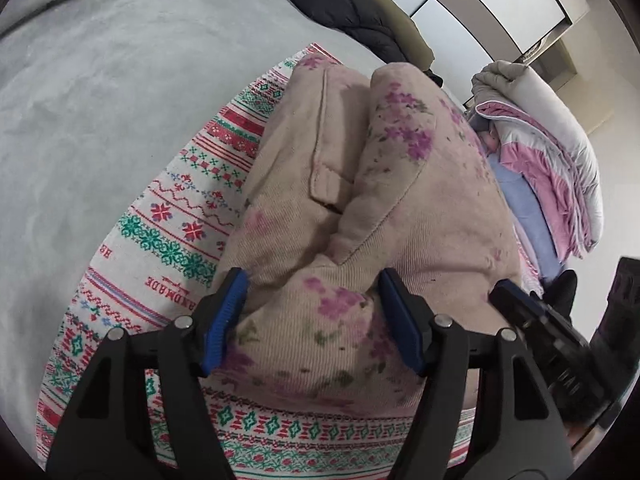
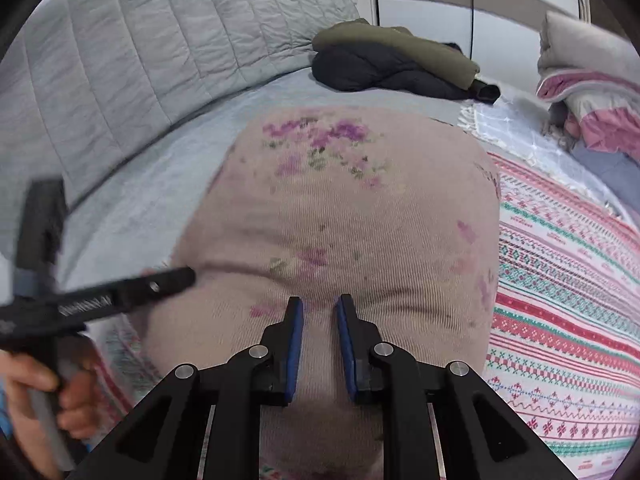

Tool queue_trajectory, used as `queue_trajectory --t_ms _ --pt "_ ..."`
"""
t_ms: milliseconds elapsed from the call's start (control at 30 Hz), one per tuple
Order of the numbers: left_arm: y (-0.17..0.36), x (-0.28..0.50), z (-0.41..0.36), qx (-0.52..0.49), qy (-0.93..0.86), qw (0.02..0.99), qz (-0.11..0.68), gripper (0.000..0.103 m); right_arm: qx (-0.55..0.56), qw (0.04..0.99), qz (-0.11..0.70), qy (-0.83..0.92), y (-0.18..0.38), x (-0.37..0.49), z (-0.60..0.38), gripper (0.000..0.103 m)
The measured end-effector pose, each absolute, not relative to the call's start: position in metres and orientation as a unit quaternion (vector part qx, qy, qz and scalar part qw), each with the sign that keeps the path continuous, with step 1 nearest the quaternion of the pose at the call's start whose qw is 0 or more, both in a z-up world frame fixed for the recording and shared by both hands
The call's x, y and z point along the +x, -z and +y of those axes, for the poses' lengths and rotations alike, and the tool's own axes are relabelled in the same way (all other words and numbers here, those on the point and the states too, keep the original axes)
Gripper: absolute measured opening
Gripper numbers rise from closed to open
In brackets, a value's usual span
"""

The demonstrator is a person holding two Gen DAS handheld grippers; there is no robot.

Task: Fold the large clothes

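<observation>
A beige-pink corduroy garment point(image 1: 360, 200) with purple flowers lies bundled on a patterned red, green and white cloth point(image 1: 168, 216); a pocket flap and a folded sleeve show on top. My left gripper point(image 1: 312, 280) is open, its blue pads either side of the near hump of fabric without squeezing it. In the right wrist view the same garment point(image 2: 360, 208) fills the middle. My right gripper point(image 2: 320, 300) is shut on a small ridge of its near edge. The left gripper point(image 2: 120, 292), held by a hand point(image 2: 32, 388), reaches in from the left.
The patterned cloth point(image 2: 560, 280) lies on a grey bed cover point(image 1: 100, 100). A dark and olive jacket pile point(image 2: 392, 60) sits at the far side, a grey quilted headboard cover point(image 2: 140, 40) behind. Folded pink and grey bedding point(image 1: 540, 152) is stacked at the right.
</observation>
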State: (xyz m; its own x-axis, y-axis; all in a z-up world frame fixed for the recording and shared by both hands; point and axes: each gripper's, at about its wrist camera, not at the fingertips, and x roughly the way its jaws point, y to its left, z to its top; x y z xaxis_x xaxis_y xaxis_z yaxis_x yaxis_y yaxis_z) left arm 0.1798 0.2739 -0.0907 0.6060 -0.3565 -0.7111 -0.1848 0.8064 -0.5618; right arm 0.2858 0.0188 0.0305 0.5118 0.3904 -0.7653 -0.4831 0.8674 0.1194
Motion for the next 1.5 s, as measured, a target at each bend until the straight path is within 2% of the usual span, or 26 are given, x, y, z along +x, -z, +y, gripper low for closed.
queue_trajectory --t_ms 67,100,133,200,300,400,500,600,800,900,1000,1100,1233,1500 --pt "0.092 0.182 0.276 -0.306 0.049 0.841 0.444 0.070 -0.020 0.858 0.437 -0.270 -0.052 0.303 0.012 0.030" --pt "0.093 0.183 0.275 -0.304 0.049 0.840 0.446 0.070 -0.019 0.865 0.428 -0.261 -0.061 0.309 0.011 0.040" --pt "0.094 0.185 0.275 -0.300 0.050 0.841 0.447 0.070 -0.029 0.877 0.414 -0.244 -0.072 0.317 0.014 0.044" --pt "0.093 0.185 0.273 -0.294 0.049 0.843 0.448 0.070 -0.057 0.886 0.401 -0.227 -0.088 0.340 0.030 0.044" --pt "0.093 0.182 0.269 -0.287 0.053 0.845 0.448 0.070 -0.053 0.853 0.452 -0.257 -0.082 0.389 0.065 0.044" --pt "0.096 0.182 0.271 -0.290 0.064 0.843 0.448 0.071 -0.067 0.821 0.510 -0.246 -0.046 0.432 0.103 0.045" --pt "0.104 0.186 0.273 -0.271 0.043 0.847 0.455 0.071 -0.112 0.778 0.575 -0.227 0.024 0.459 0.134 0.046" --pt "0.108 0.194 0.279 -0.294 0.054 0.837 0.458 0.072 -0.081 0.771 0.588 -0.231 0.039 0.472 0.135 0.045" --pt "0.102 0.194 0.270 -0.275 0.046 0.844 0.457 0.074 -0.072 0.802 0.547 -0.229 0.012 0.452 0.118 0.046" --pt "0.097 0.185 0.267 -0.252 0.041 0.855 0.451 0.074 -0.059 0.821 0.516 -0.237 -0.031 0.422 0.095 0.058" --pt "0.103 0.183 0.275 -0.280 0.054 0.845 0.453 0.074 -0.112 0.828 0.485 -0.259 -0.058 0.369 0.074 0.065" --pt "0.102 0.183 0.274 -0.278 0.048 0.846 0.453 0.074 -0.148 0.824 0.485 -0.253 -0.057 0.323 0.042 0.066" --pt "0.098 0.184 0.265 -0.257 0.034 0.854 0.451 0.074 -0.115 0.820 0.496 -0.263 -0.052 0.283 -0.005 0.066" --pt "0.102 0.181 0.265 -0.256 0.037 0.852 0.456 0.074 -0.104 0.817 0.505 -0.259 -0.018 0.281 -0.014 0.069"
